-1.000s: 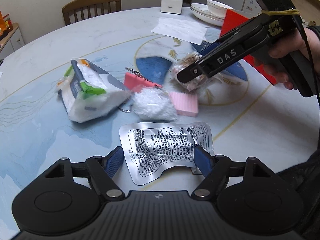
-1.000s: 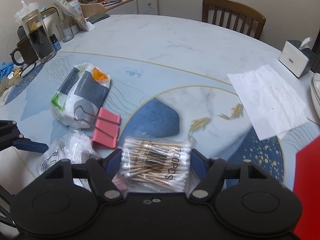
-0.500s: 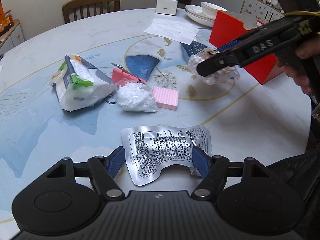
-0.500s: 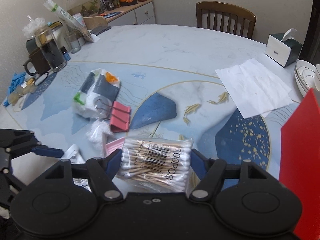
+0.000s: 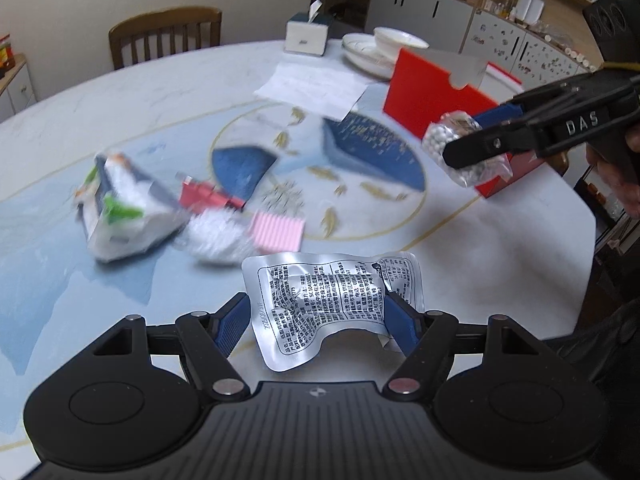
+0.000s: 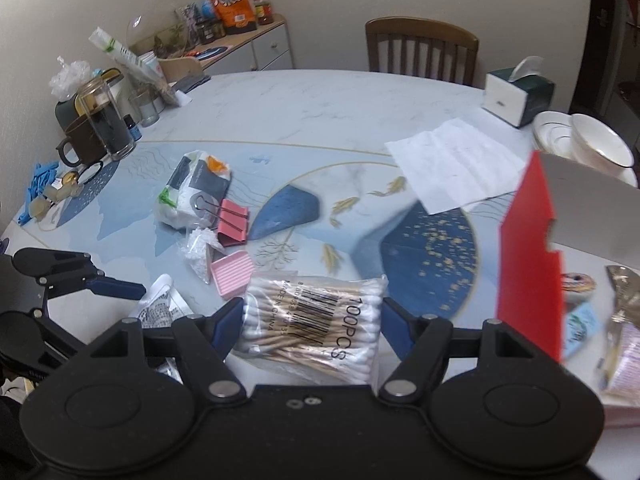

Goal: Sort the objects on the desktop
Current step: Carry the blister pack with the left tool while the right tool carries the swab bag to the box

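Observation:
My left gripper [image 5: 318, 314] is shut on a silver foil packet [image 5: 328, 300] with black print, held above the table. My right gripper [image 6: 312, 318] is shut on a clear bag of cotton swabs [image 6: 316, 320], lifted beside the red box [image 6: 528, 264]; it also shows in the left wrist view [image 5: 476, 152] with the bag [image 5: 452, 140]. On the table lie a white tissue pack [image 6: 196, 192], a pink binder clip [image 6: 232, 220], a small clear bag [image 6: 198, 252] and a pink ribbed pad [image 6: 232, 276].
The red box holds several small packets [image 6: 624, 340]. White paper [image 6: 452, 164], a tissue box [image 6: 516, 96] and stacked bowls [image 6: 588, 148] lie at the far side. A mug and glass jar [image 6: 100, 128] stand at the left edge. A chair [image 6: 420, 48] stands behind the table.
My right gripper has carried the cotton swab bag up and to the right, next to the red box. My left gripper has lifted slightly with the foil packet.

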### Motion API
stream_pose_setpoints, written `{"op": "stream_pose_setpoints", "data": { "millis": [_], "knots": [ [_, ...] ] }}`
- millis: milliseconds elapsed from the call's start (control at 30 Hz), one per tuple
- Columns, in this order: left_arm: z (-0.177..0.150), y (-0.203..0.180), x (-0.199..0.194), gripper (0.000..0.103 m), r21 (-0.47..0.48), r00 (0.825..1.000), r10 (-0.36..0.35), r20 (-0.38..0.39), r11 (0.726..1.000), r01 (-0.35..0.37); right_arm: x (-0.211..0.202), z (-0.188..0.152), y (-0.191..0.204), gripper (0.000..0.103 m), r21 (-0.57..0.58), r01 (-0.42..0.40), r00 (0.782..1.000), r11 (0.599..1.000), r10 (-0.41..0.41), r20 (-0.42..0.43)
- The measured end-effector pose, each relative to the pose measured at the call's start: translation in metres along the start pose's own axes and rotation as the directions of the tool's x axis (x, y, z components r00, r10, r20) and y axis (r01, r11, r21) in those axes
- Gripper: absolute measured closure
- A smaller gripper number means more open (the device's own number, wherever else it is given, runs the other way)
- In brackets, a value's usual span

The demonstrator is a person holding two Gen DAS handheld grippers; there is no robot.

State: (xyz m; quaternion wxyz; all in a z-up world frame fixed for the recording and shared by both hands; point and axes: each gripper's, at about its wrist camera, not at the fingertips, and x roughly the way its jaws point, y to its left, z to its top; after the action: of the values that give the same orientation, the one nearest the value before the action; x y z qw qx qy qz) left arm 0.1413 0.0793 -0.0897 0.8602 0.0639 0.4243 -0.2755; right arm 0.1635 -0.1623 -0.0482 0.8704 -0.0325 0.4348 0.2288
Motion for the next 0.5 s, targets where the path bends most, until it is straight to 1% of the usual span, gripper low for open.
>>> {"op": "stream_pose_setpoints", "data": {
  "millis": [300, 500],
  "knots": [
    [0.041, -0.035, 0.001, 0.031, 0.043, 0.998, -0.026, 0.062, 0.999, 0.023, -0.038, -0.004, -0.030, 0.032, 0.010, 0.025, 0.999, 1.000, -0.026, 0.044],
    [0.070, -0.064, 0.007, 0.031, 0.063, 0.994, -0.044, 0.097, 0.997, 0.038, -0.060, -0.006, -0.060, 0.032, 0.020, 0.043, 0.996, 0.999, -0.044, 0.071]
  ]
}}
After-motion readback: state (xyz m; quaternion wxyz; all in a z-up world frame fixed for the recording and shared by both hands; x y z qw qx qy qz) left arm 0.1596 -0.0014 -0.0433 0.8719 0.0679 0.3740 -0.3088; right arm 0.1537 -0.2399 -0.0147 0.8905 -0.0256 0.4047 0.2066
